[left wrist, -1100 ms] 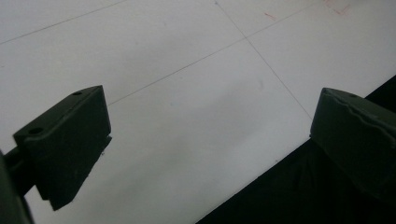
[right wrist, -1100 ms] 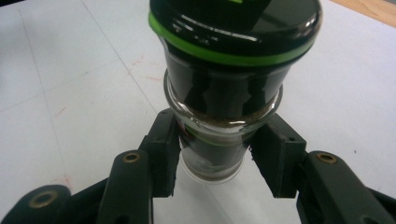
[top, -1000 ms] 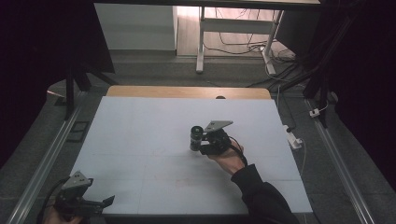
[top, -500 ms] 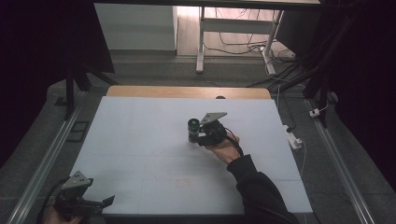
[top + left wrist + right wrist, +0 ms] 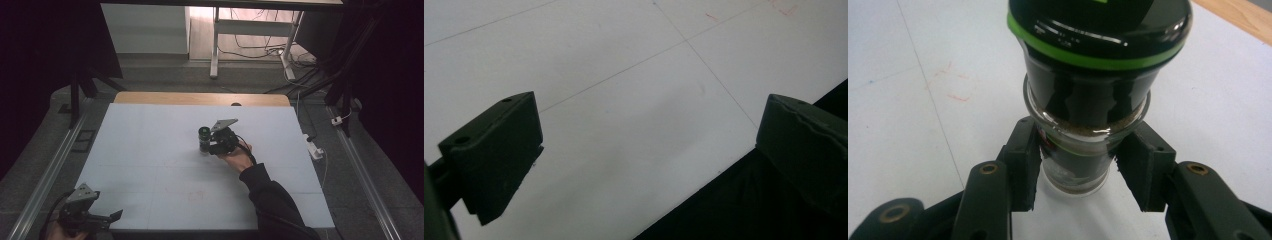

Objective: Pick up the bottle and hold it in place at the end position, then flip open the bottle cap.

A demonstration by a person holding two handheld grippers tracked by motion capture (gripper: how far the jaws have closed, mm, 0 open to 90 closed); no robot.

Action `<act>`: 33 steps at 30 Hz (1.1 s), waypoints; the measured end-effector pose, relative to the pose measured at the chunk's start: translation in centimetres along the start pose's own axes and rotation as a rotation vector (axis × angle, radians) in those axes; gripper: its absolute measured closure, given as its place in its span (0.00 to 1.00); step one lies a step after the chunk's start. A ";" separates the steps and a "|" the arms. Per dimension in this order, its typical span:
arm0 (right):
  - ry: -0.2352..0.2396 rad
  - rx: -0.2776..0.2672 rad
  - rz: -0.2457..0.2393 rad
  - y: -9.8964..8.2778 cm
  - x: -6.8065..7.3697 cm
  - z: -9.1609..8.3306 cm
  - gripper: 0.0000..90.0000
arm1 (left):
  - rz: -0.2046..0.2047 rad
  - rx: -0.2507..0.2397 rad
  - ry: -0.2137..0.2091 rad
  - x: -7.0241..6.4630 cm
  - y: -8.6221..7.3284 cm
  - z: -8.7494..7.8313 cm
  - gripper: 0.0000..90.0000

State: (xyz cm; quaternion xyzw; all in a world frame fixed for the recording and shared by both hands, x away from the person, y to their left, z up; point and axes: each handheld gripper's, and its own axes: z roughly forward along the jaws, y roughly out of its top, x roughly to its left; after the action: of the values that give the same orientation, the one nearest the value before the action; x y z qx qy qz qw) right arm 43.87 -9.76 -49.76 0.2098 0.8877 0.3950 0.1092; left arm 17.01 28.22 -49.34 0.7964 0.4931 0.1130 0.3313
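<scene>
One jar [image 5: 204, 140] is all I have to work with, standing upright a little past the middle of the white surface [image 5: 150, 150], nearer its far edge than its near one. Its long axis runs straight up, and my right tongs [image 5: 212, 145] come at it from the right-edge side, level with the lower glass body. In the right gripper view the jar [image 5: 1088, 100] sits squarely between the two jaws: the left jaw seems pressed to the glass, the right jaw is at it or just off it, so I judge the grip closed on it or very nearly so. The jar is clear glass under a black cap with a green band, and a brownish powder or grind lies in it, with a line of it up near the shoulder. My left tongs [image 5: 102, 218] hang at the near left corner, well apart from the jar, jaws spread wide over bare surface [image 5: 624, 100], holding nothing.
</scene>
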 end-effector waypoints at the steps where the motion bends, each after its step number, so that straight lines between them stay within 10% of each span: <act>1: 0.001 0.003 -0.002 0.0 0.0 0.1 0.59 | 0.000 0.000 0.000 0.0 0.0 0.0 0.00; 33: 0.009 -0.003 -0.002 -0.8 0.0 0.6 0.59 | 0.008 -0.021 -0.003 -0.2 0.2 -0.1 0.00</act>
State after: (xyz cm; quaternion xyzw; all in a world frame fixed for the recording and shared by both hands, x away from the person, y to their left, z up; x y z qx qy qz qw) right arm 43.89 -9.87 -50.75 0.2070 0.8878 0.3972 0.1060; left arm 17.01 28.06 -49.05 0.7951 0.4882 0.1184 0.3397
